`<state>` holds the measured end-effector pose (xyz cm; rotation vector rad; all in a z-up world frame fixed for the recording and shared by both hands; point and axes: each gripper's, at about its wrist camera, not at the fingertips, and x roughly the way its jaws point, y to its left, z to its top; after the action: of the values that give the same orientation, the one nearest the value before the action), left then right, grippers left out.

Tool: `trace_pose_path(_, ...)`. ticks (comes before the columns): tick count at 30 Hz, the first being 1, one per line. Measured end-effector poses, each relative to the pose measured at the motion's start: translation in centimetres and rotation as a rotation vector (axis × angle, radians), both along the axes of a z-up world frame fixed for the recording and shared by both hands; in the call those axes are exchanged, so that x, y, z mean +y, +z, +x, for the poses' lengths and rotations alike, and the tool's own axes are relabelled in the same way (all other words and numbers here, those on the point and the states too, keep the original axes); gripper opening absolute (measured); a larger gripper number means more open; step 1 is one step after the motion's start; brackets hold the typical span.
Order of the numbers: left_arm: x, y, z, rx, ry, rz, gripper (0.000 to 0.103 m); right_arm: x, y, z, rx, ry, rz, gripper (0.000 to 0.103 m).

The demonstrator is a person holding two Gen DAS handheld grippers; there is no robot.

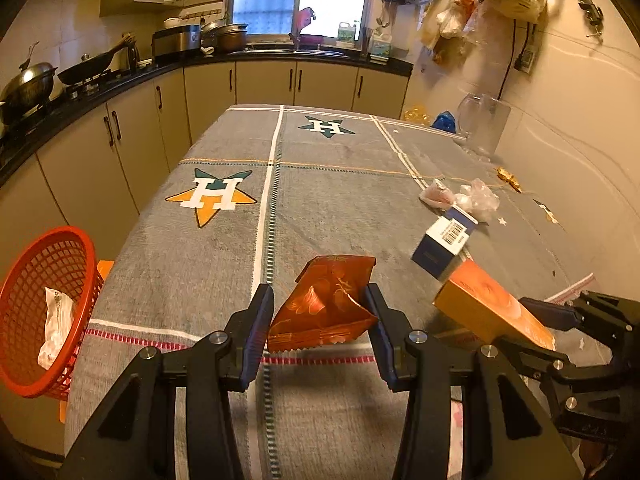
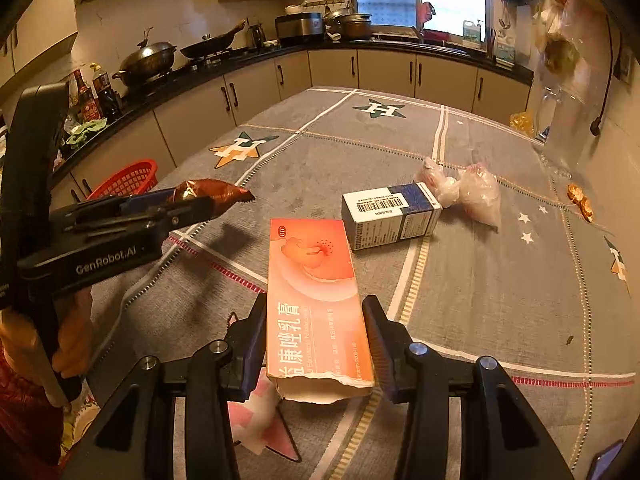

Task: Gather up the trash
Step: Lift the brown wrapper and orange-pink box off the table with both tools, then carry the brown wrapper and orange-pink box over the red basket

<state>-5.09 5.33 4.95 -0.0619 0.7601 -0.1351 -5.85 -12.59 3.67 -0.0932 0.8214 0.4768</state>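
Note:
My left gripper [image 1: 318, 300] is shut on a crumpled orange-red snack wrapper [image 1: 326, 308], held above the grey star-patterned tablecloth [image 1: 224, 280]. In the right wrist view the same wrapper [image 2: 218, 192] sticks out of that gripper [image 2: 192, 206]. My right gripper [image 2: 316, 308] is shut on a long orange-pink medicine carton [image 2: 316, 292] with a torn near end, lifted and tilted; the left wrist view shows the carton [image 1: 488, 308] at the right. A red mesh basket [image 1: 40, 312] with white crumpled paper [image 1: 56, 320] in it stands off the table's left edge.
On the cloth lie a blue-and-white box [image 2: 392, 216], crumpled clear plastic bags [image 2: 476, 196] and a gold wrapper [image 2: 580, 202]. A glass jug [image 1: 480, 128] stands by the right wall. Kitchen cabinets [image 1: 132, 140] run along the left and far side. A hand [image 2: 72, 340] grips the left gripper's handle.

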Motion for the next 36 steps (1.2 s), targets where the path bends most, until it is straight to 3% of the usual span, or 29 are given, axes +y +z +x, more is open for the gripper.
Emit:
trace_pose_path(16, 0.5, 0.3, -1.7, -0.013, 0.006, 0.004, 0.045, -0.1, 0.4, -0.6, 0.011, -0.013, 0.020, 0.050)
trace_pose_path(36, 3.7, 0.8, -2.9, -0.033, 0.057, -0.035, 0.045, 3.5, 2.0, 0.2, -0.010, 0.041, 0.005, 0.050)
